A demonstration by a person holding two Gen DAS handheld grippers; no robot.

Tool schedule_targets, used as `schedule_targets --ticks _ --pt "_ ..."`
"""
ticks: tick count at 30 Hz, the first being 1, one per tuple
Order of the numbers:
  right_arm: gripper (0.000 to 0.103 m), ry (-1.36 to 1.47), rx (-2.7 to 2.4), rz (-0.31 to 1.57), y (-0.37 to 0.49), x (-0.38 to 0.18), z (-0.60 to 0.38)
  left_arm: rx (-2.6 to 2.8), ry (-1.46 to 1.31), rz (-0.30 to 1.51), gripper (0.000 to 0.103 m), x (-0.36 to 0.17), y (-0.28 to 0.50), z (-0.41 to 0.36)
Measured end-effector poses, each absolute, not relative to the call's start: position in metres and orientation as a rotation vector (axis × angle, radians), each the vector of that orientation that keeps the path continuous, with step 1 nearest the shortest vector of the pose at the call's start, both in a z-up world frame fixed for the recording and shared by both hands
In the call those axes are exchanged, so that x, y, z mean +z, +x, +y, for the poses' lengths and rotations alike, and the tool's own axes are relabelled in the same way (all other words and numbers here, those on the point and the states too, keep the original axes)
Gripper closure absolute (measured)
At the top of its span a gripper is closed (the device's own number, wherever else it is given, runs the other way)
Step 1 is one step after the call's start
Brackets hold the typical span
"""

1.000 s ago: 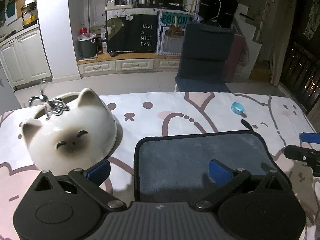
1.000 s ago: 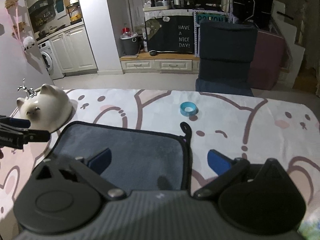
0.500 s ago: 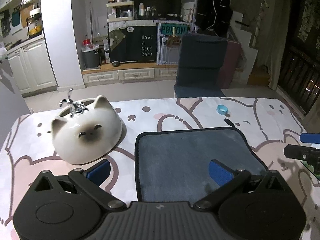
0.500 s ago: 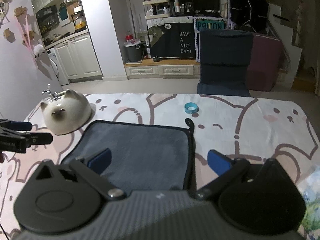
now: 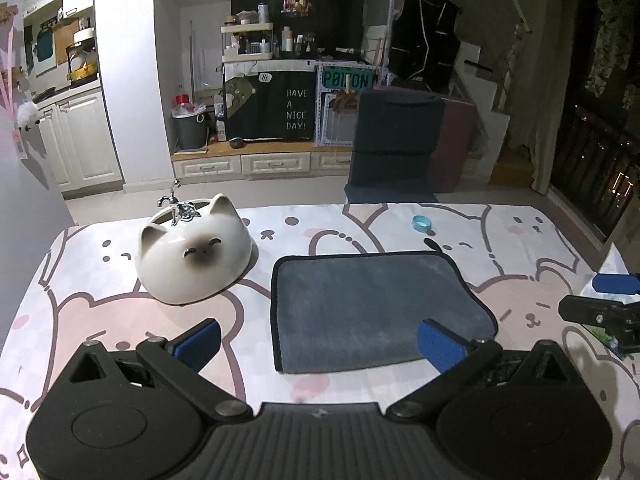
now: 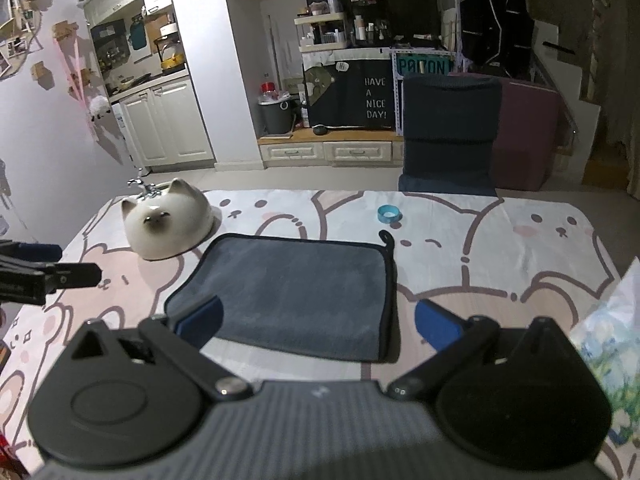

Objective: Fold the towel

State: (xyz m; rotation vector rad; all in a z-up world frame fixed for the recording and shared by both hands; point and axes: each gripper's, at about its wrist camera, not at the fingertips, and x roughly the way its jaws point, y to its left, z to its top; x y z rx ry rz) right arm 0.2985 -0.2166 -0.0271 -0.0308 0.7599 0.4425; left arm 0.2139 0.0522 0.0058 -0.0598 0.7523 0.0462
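Note:
A dark grey towel [image 5: 372,308] with a black hem lies folded and flat on the table, also in the right wrist view [image 6: 296,292]. A small loop sticks out at its far right corner [image 6: 387,238]. My left gripper [image 5: 320,342] is open and empty, raised above the towel's near left edge. My right gripper [image 6: 318,322] is open and empty above the towel's near right edge. Each gripper shows at the side of the other's view: the right one [image 5: 600,300] and the left one [image 6: 48,268].
A white cat-shaped ceramic basin [image 5: 194,252] with a chrome tap stands left of the towel. A small blue ring [image 5: 421,223] lies beyond the towel. The table has a pink cartoon-print cloth [image 5: 100,312]. A dark chair [image 5: 396,144] stands behind the table. A printed sheet [image 6: 608,328] lies at the right.
Both grippers have pulled back and risen away from the towel, open all along. The towel lies still and now shows whole in both views.

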Motion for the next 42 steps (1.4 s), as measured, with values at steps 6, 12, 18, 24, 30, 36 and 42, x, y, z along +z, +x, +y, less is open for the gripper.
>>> schedule_targets --ticks 6,12,18,24,30,36,42 --pt "0.000 -0.035 0.457 0.739 0.268 -0.018 -0.221 0.040 -0.040 0.745 0.000 0.016 0.182 0.041" --pt "0.000 -0.034 0.464 0.722 0.237 -0.010 -0.229 0.032 -0.047 0.734 0.000 0.024 0.151 0.035" --pt "0.000 -0.027 0.478 0.704 0.210 -0.003 -0.235 0.027 -0.045 0.730 0.000 0.030 0.126 0.030" --pt "0.000 -0.019 0.497 0.700 0.188 -0.001 -0.239 0.023 -0.040 0.706 0.000 0.033 0.101 0.025" --pt "0.000 -0.022 0.508 0.694 0.162 -0.001 -0.244 0.012 -0.020 0.698 0.000 0.032 0.078 0.021" --pt "0.000 -0.022 0.513 0.689 0.139 -0.002 -0.248 -0.007 -0.022 0.690 0.000 0.026 0.058 0.017" --pt "0.000 -0.034 0.511 0.679 0.119 -0.002 -0.250 -0.018 -0.022 0.682 0.000 0.020 0.039 0.011"
